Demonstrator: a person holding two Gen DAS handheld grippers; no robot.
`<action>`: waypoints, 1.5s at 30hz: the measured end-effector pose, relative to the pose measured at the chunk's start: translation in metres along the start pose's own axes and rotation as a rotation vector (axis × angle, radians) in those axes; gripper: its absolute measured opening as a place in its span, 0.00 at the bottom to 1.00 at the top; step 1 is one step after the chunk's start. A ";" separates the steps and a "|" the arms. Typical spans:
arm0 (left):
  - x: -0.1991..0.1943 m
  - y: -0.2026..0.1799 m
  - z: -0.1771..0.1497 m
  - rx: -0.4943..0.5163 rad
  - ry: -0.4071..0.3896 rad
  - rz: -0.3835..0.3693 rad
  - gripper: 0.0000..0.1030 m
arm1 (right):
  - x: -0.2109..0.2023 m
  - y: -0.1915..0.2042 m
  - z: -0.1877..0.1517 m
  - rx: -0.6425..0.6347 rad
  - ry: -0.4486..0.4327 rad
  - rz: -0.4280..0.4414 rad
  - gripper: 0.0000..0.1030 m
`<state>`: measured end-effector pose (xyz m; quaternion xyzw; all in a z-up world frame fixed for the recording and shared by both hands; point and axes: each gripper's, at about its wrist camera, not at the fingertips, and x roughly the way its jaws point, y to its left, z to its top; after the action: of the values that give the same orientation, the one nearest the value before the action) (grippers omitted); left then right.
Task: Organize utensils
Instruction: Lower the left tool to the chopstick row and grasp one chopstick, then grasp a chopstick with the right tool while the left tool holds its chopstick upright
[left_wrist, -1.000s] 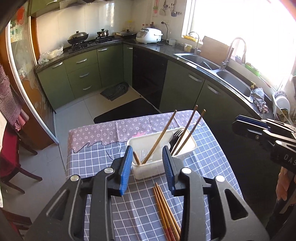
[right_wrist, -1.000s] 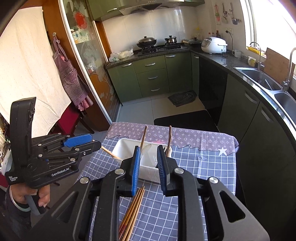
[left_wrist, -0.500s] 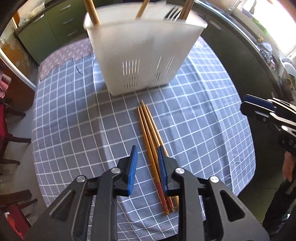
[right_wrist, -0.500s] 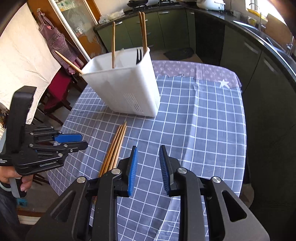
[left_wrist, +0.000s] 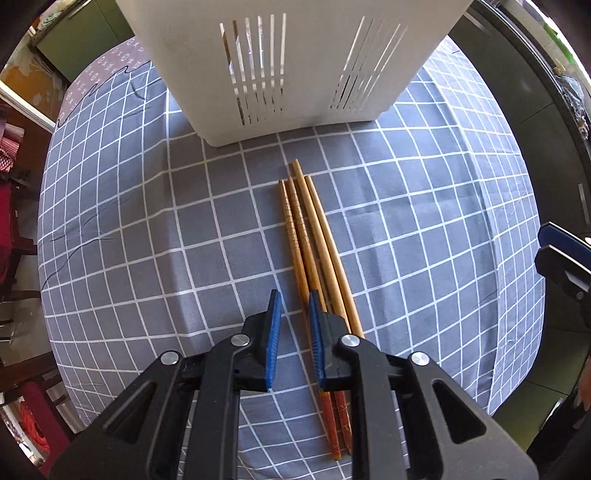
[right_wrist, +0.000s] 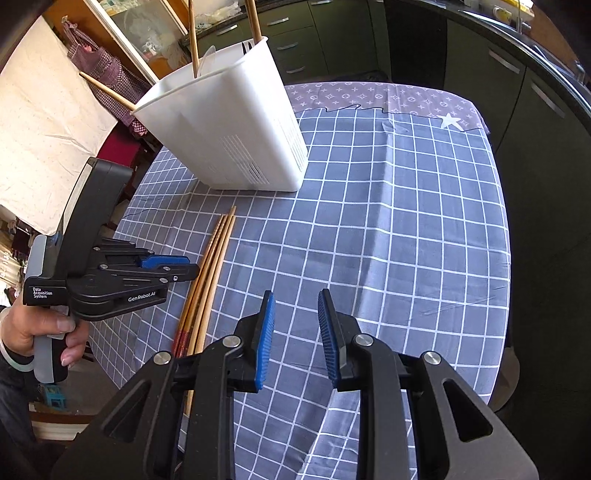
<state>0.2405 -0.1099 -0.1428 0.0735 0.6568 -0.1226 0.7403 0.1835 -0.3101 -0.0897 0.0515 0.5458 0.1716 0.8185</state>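
Both narrowly parted, empty: left gripper (left_wrist: 293, 295) closing beside chopsticks (left_wrist: 314, 236), right gripper (right_wrist: 295, 295).

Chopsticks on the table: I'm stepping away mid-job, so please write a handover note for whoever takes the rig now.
Left tool: low over the four loose chopsticks. Its jaws have just been closing to a narrow gap, with nothing gripped. The sticks pass under one finger.
Right tool: open, empty, above bare tablecloth.
Done: white holder already has upright chopsticks in it.
Left: move the four in.

Matt wooden chopsticks (left_wrist: 314, 240), smooth white plastic holder (left_wrist: 295, 66), woven checked tablecloth (left_wrist: 147, 240), ribbed blue rubbery fingers (right_wrist: 264, 339).
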 end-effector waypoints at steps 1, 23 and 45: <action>0.001 -0.001 0.000 0.002 0.001 0.007 0.14 | 0.001 -0.001 -0.001 0.000 0.002 0.002 0.24; 0.006 -0.002 0.015 -0.017 0.014 0.039 0.06 | 0.009 0.000 -0.006 -0.010 0.045 -0.006 0.24; -0.132 0.034 -0.031 0.021 -0.447 -0.019 0.06 | 0.060 0.051 0.012 -0.075 0.170 -0.001 0.28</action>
<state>0.2063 -0.0581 -0.0174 0.0459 0.4756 -0.1495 0.8657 0.2037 -0.2413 -0.1234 0.0059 0.6067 0.1952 0.7706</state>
